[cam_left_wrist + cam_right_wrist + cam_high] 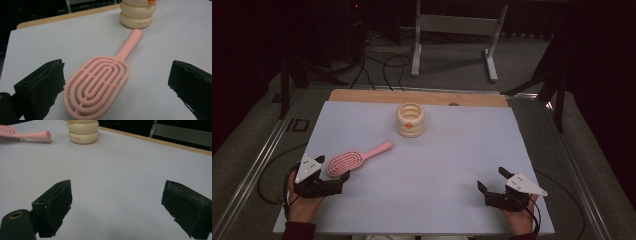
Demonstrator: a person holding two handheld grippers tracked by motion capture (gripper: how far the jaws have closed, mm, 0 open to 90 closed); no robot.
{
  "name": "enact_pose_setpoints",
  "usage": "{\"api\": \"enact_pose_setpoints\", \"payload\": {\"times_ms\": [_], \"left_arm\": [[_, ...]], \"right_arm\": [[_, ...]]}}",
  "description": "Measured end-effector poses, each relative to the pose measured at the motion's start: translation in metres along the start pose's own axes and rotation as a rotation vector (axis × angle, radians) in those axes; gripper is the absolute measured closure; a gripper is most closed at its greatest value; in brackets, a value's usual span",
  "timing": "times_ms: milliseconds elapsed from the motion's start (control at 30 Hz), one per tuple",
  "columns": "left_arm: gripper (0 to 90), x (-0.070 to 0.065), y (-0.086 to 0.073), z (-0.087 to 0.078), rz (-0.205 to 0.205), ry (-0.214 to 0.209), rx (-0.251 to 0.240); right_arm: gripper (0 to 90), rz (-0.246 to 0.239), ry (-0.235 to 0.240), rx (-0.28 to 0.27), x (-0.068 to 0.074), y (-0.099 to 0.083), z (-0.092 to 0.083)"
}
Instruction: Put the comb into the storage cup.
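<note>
**Left gripper lined up on the pink brush**

The pink hairbrush [354, 158] lies flat on the white tabletop [452, 165], bristles down, its handle pointing to 2 o'clock at the cream ringed container [410, 120], just short of it. The left gripper [346, 176] sits at the brush's 7 o'clock, jaws spread wide and empty around the head, probably ready to grasp. The right gripper [492, 180], also wide open and empty, rests well apart at 4 o'clock. Nothing blocks the approach.

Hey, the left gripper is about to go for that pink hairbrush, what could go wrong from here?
The pink hairbrush lies flat, bristles down, so the open left gripper may skid it across the smooth white table cover rather than lift it. Gripped at the wide head, the long handle could tip downward. If pushed forward, the handle end might nudge the cream ringed container just beyond it.
</note>
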State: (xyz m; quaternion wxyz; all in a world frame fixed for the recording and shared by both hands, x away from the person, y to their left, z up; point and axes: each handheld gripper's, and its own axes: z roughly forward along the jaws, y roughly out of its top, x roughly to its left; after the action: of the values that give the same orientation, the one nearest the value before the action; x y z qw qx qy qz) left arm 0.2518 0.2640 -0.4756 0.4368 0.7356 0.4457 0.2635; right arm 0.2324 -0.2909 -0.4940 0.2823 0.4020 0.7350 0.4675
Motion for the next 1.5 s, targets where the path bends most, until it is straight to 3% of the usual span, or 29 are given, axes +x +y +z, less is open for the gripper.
{"api": "enact_pose_setpoints", "payload": {"times_ms": [300,567,667,833,933,1033,1133,1233,1500], "left_arm": [[1.5,0.002,-0.007,0.003,-0.035,0.005,0.022],[11.6,0.001,-0.011,0.002,-0.06,0.034,0.034],[20.9,-0.002,-0.009,0.001,-0.065,0.033,0.039],[51.2,-0.007,-0.008,0.0,-0.041,-0.018,0.047],[65.7,-0.011,-0.01,0.003,-0.006,0.014,0.09],[78.6,-0.01,-0.013,0.007,-0.025,-0.03,0.126],[85.8,-0.009,-0.015,0.011,-0.047,-0.06,0.157],[89.3,-0.008,-0.016,0.011,-0.058,-0.06,0.166],[90.0,-0.006,-0.02,0.015,-0.034,-0.048,0.203]], "right_arm": [[9.6,-0.006,0.001,0.005,0.0,0.0,0.001],[9.6,-0.007,0.002,0.008,-0.001,-0.001,0.001],[9.6,-0.012,0.005,0.011,-0.001,-0.001,0.002],[9.6,-0.01,0.007,0.011,0.0,-0.001,0.002],[9.6,-0.012,0.007,0.01,-0.001,-0.001,0.002],[9.6,-0.013,0.006,0.011,-0.001,-0.001,0.002],[9.6,-0.015,0.003,0.013,-0.001,-0.001,0.002],[9.6,-0.015,0.003,0.014,-0.001,-0.001,0.002],[9.6,-0.016,0.004,0.013,-0.001,-0.001,0.002]]}}
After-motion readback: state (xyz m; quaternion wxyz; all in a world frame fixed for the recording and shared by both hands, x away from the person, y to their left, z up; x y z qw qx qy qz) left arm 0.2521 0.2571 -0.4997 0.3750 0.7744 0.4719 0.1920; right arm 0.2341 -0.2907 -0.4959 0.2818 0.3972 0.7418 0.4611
